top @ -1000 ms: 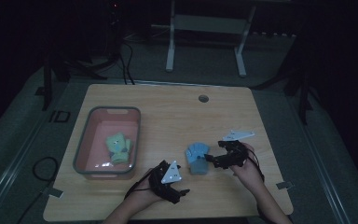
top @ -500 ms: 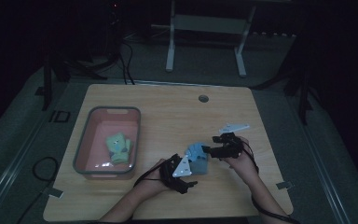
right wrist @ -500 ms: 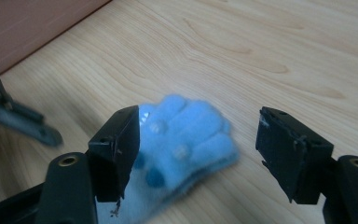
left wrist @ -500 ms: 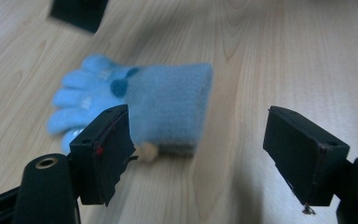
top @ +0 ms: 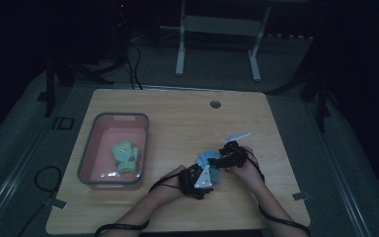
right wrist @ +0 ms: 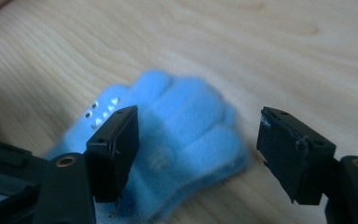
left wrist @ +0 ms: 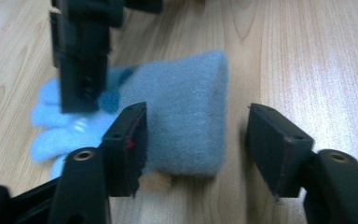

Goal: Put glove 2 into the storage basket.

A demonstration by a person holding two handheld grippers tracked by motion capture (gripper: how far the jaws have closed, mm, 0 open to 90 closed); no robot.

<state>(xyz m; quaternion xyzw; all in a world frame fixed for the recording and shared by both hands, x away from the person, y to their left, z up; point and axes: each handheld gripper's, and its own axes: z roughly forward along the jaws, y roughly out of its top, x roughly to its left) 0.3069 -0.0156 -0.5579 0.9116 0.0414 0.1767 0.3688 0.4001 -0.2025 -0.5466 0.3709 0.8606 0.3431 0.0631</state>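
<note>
Two hand-held grippers: left hand-held gripper (top: 199, 178) and right hand-held gripper (top: 225, 159), black bodies, blocky black jaws with brass-coloured screws, grey three-cornered top plates, thin black cables trailing along bare forearms.

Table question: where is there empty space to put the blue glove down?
The table is bare wood across the back, between the pink bin and the far edge by the small round hole. The front left corner below the bin looks free too. It is crowded where both grippers meet at the blue glove.
</note>
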